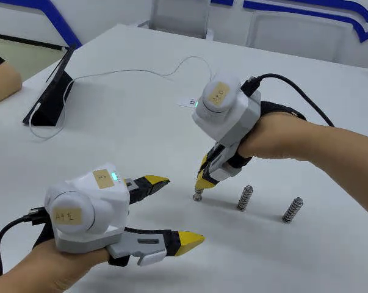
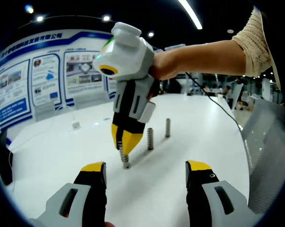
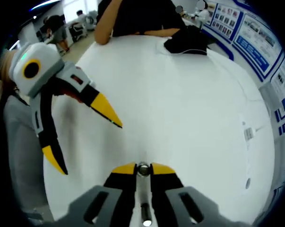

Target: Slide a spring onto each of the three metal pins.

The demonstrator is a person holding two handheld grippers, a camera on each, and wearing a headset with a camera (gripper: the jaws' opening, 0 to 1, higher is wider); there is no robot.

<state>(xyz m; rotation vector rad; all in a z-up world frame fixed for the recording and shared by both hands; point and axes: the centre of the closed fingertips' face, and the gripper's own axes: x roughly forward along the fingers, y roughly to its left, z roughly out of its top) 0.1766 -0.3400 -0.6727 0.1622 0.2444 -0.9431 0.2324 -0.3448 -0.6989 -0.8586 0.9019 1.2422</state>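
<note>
Three metal pins stand in a row on the white table (image 1: 129,122). The two to the right each carry a spring (image 1: 245,197) (image 1: 292,209), also seen in the left gripper view as spring (image 2: 150,138) and spring (image 2: 167,127). My right gripper (image 1: 204,181) points down over the leftmost pin (image 1: 198,195), shut on a third spring (image 2: 124,153) that sits over that pin. The same spring (image 3: 143,169) appears end-on between the right jaws (image 3: 143,171). My left gripper (image 1: 174,210) lies open just left of the pin, holding nothing.
A black tablet stand (image 1: 49,97) with a white cable (image 1: 141,72) sits at the far left. A small label (image 1: 188,102) lies behind the right gripper. A black bag (image 3: 187,40) rests at the far end, near a seated person.
</note>
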